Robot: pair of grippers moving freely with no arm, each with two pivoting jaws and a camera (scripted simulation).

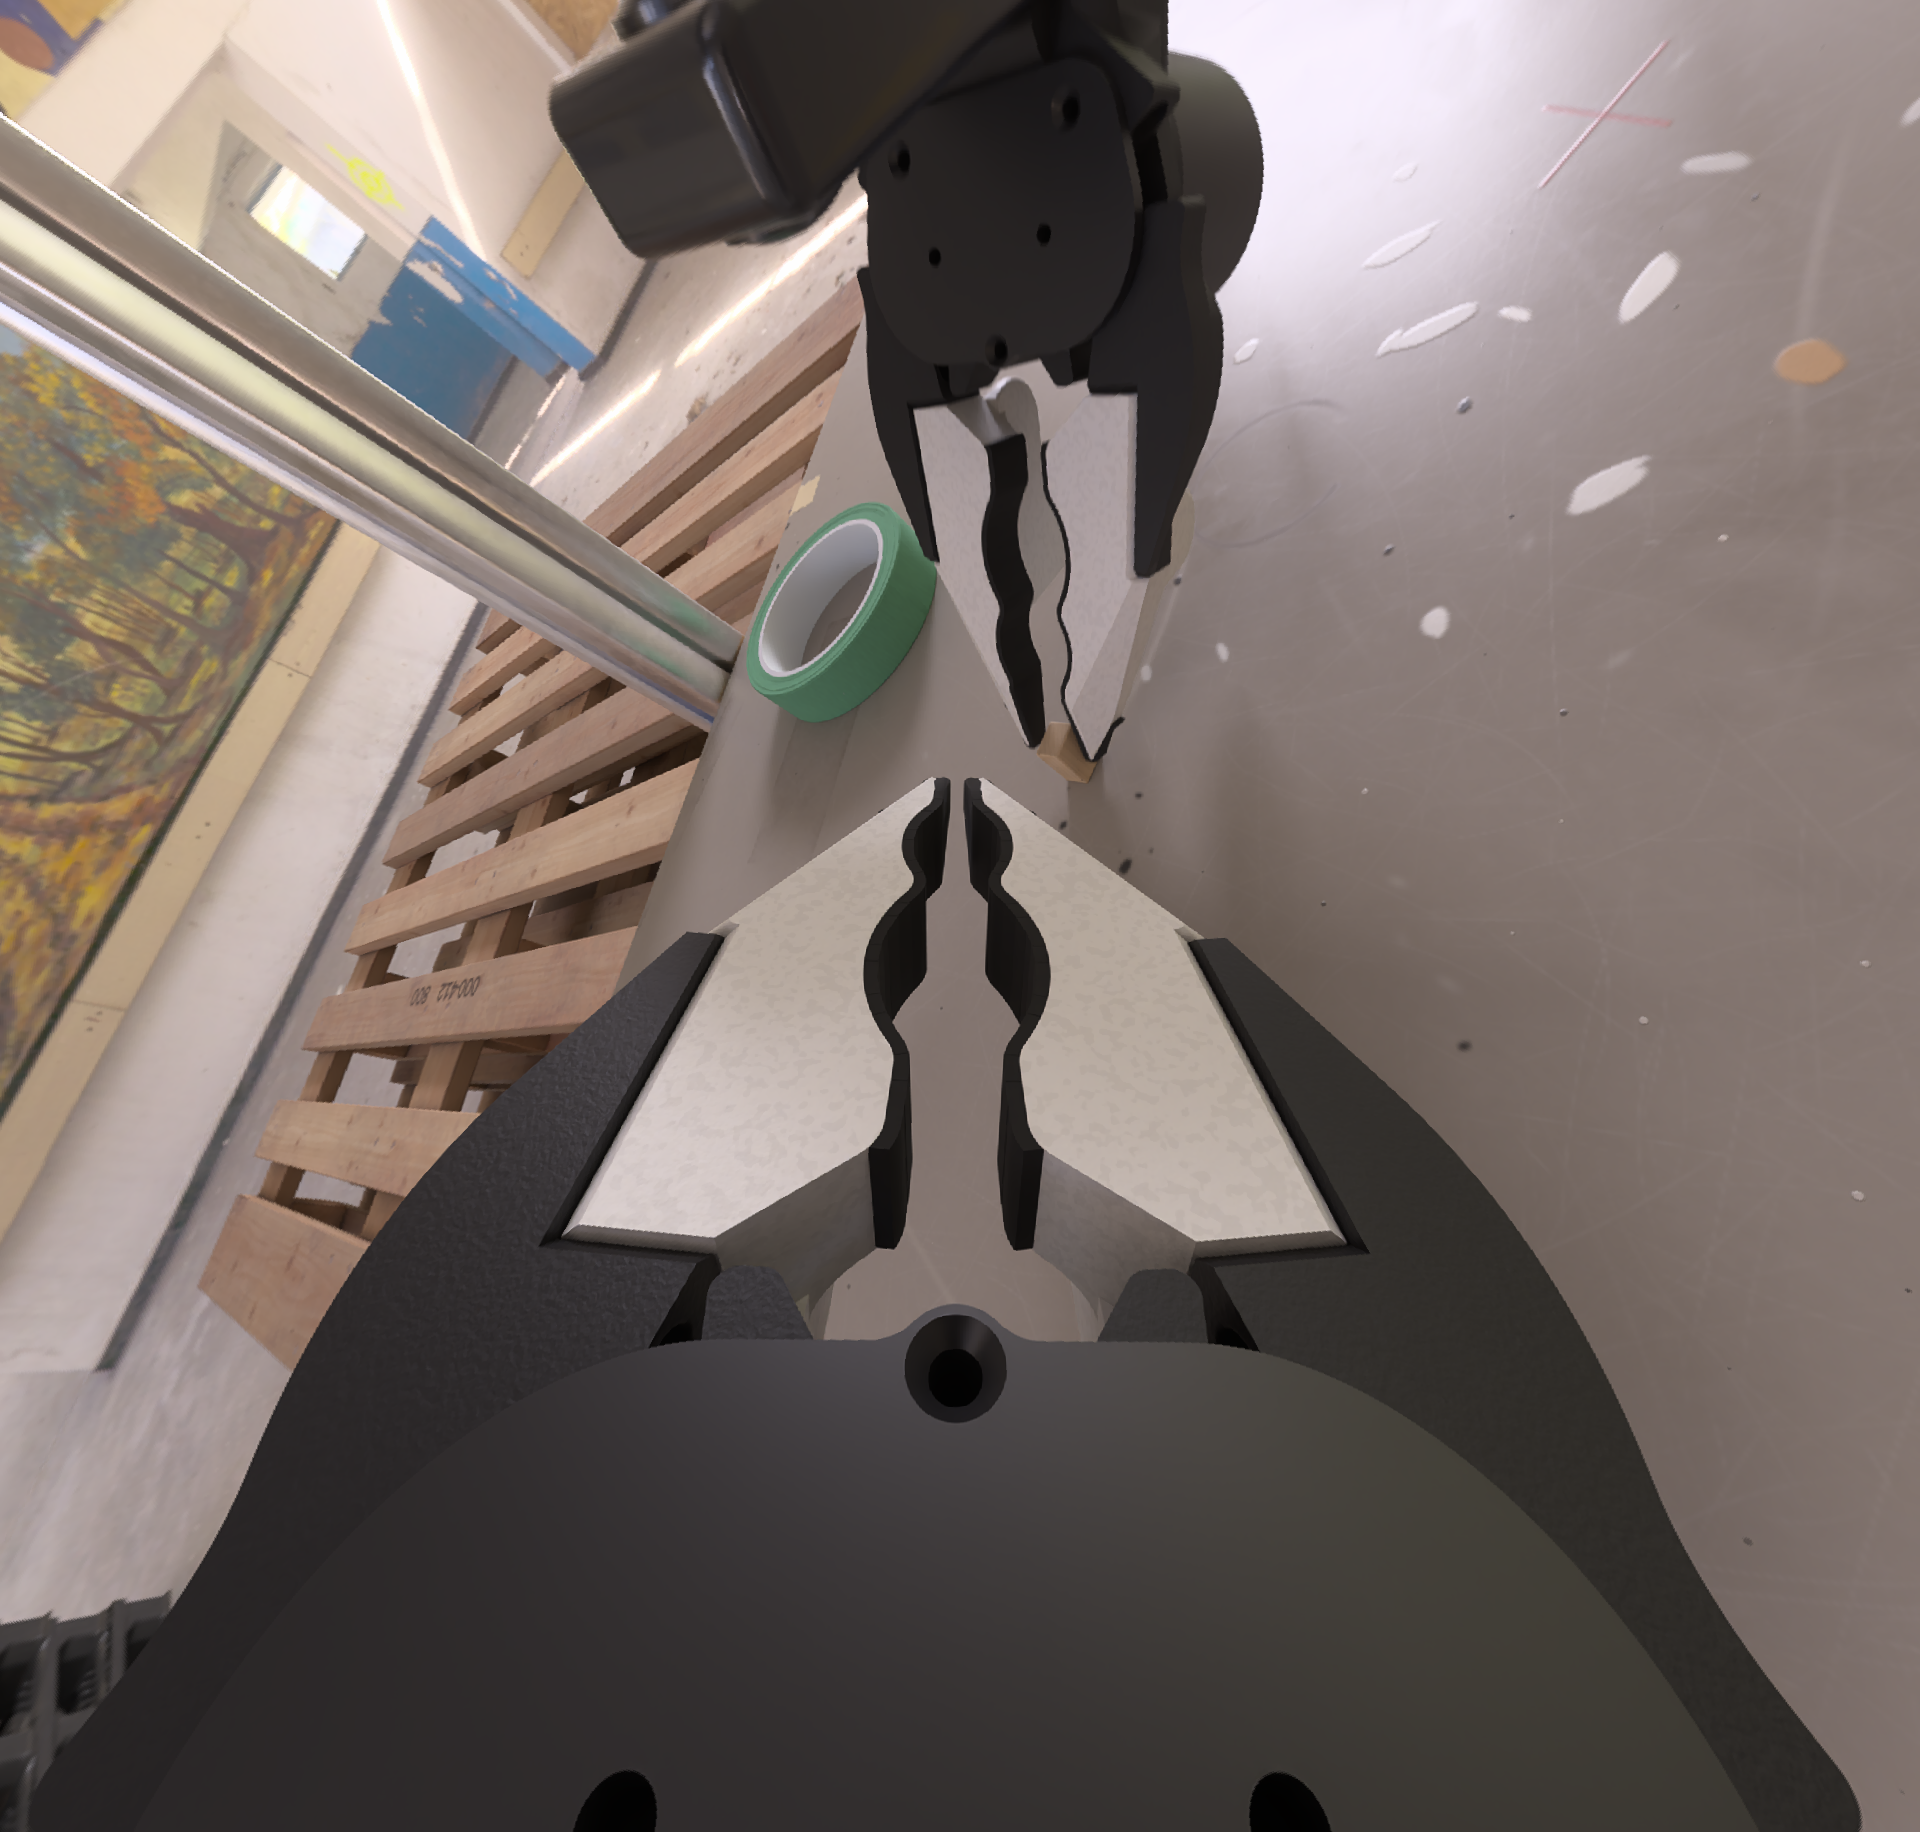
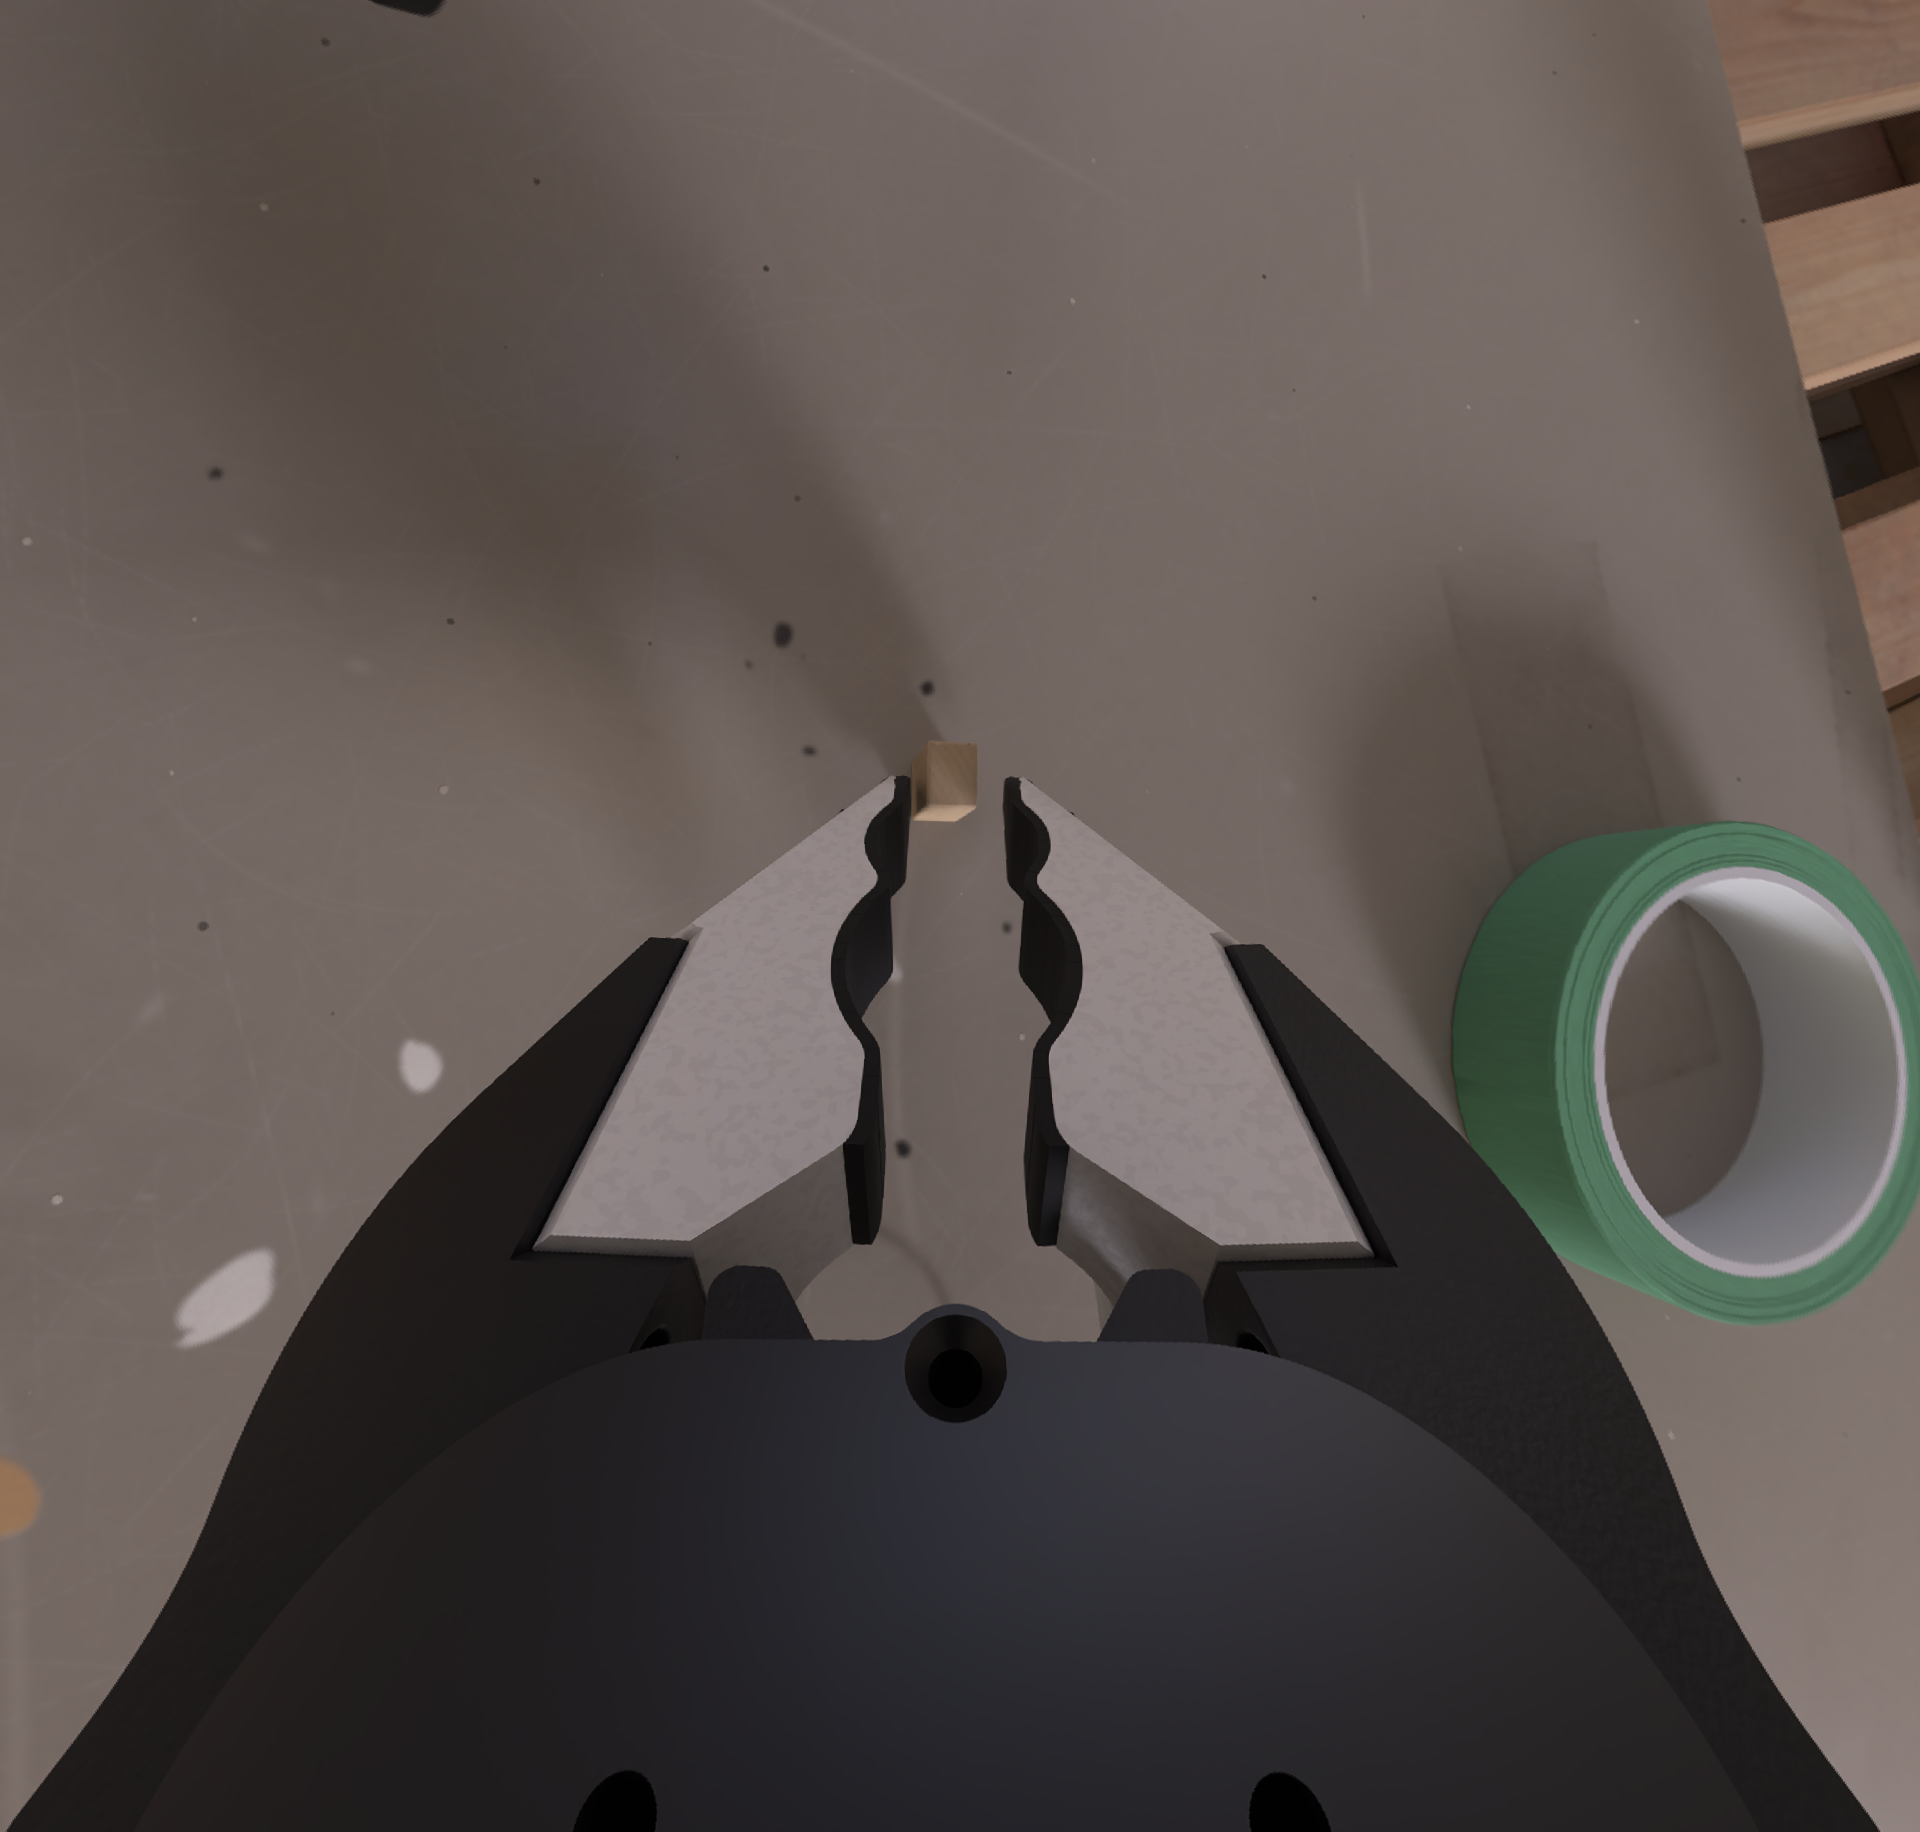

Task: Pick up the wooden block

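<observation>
I see the block [image 2: 944,783] as a small, pale wooden cube resting flat on the grey table [image 2: 520,432]. Through the right wrist view it sits just past the fingertips, nearer the left one. From the left wrist view only its corner [image 1: 1068,749] shows.

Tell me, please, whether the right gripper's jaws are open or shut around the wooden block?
Open: the right gripper shows a clear gap between its fingertips, with the wooden block at that gap, close against one finger, not clamped.

- Your right tool's [image 1: 1058,733] tips cover most of the wooden block [image 1: 1068,752].
- The green tape roll [image 2: 1704,1076] is clipped by the right wrist view's edge.
</observation>
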